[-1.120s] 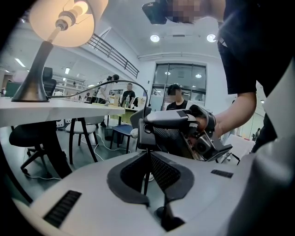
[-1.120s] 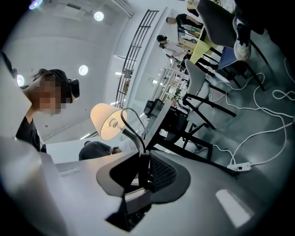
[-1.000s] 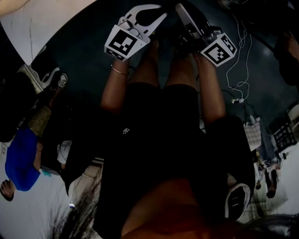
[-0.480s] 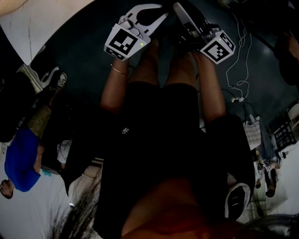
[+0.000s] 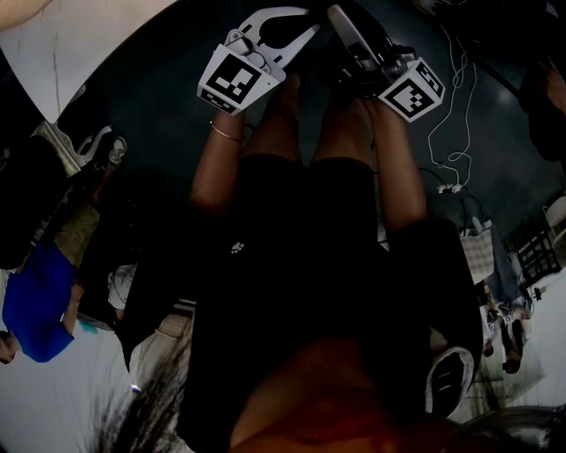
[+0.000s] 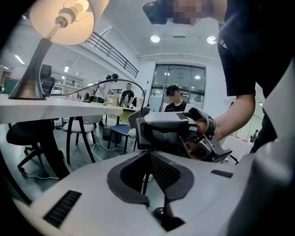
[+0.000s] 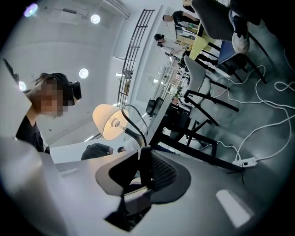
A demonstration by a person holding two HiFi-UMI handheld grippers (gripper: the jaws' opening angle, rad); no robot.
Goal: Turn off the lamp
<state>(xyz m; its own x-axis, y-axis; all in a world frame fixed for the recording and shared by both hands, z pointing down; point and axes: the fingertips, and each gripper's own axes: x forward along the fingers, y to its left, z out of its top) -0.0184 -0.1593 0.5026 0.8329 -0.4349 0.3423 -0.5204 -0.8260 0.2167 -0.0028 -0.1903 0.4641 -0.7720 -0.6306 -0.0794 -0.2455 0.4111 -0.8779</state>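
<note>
The lamp [image 6: 62, 18] stands lit on a white table [image 6: 69, 108] at the upper left of the left gripper view; the right gripper view also shows the lamp [image 7: 110, 122] glowing. Its black cord [image 7: 131, 122] runs down into my right gripper [image 7: 144, 166], whose pads press on a dark piece of it. In the left gripper view a thin stretch of cord [image 6: 144, 179] passes between the closed pads of my left gripper [image 6: 146, 168]. The right gripper [image 6: 138, 133] sits just beyond, held by a hand. In the dark head view, left gripper [image 5: 307, 19] and right gripper [image 5: 336, 16] nearly touch.
Chairs [image 6: 117, 131] and table legs stand under and behind the table. White cables [image 5: 455, 106] and a power strip [image 7: 244, 162] lie on the floor. Several people [image 6: 126, 94] stand further back, and a person in blue [image 5: 40, 301] is at the head view's left edge.
Both grippers keep their places. The person in blue at the left edge has shifted slightly lower and left.
</note>
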